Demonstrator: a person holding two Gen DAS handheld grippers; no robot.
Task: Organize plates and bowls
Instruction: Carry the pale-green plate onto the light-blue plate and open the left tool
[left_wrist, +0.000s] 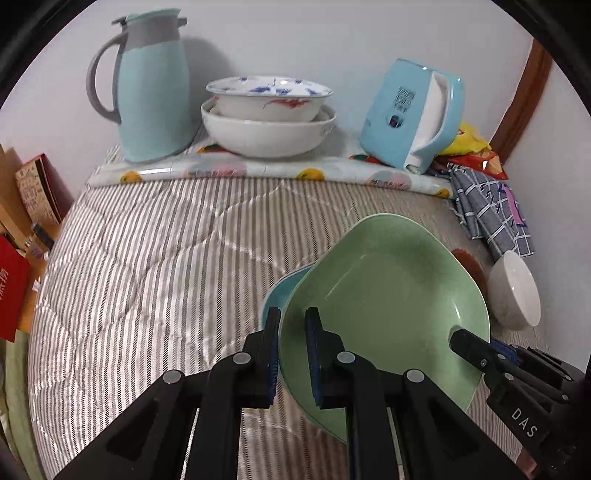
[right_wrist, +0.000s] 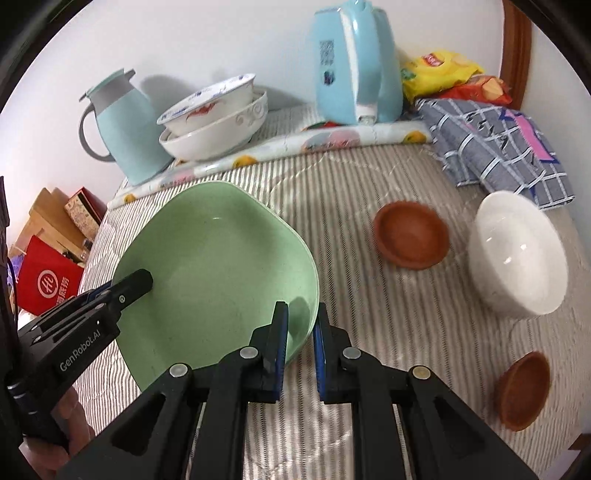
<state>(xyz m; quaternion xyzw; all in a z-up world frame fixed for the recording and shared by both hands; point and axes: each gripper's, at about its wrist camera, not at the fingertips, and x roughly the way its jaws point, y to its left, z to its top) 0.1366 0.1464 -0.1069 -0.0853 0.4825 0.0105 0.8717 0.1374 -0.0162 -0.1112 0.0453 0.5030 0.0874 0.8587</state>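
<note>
A green plate (left_wrist: 388, 295) rests on a blue plate (left_wrist: 280, 291) on the striped cloth. My left gripper (left_wrist: 293, 321) straddles the green plate's near-left rim, one finger inside and one outside, closed on it. My right gripper (right_wrist: 300, 317) straddles the green plate (right_wrist: 214, 266) at its right rim the same way; the rim sits between its jaws. Each gripper shows in the other's view, the right one (left_wrist: 476, 350) and the left one (right_wrist: 122, 291). A white bowl (right_wrist: 517, 254) and two brown saucers (right_wrist: 412, 234) (right_wrist: 522, 391) lie to the right.
At the back, on a fruit-print mat (left_wrist: 258, 170), stand a light blue jug (left_wrist: 147, 88), two stacked white bowls (left_wrist: 267, 118) and a blue kettle (left_wrist: 410, 114). A checked cloth (right_wrist: 491, 144) and snack bags (right_wrist: 443, 70) lie back right. Boxes (left_wrist: 33, 192) stand left.
</note>
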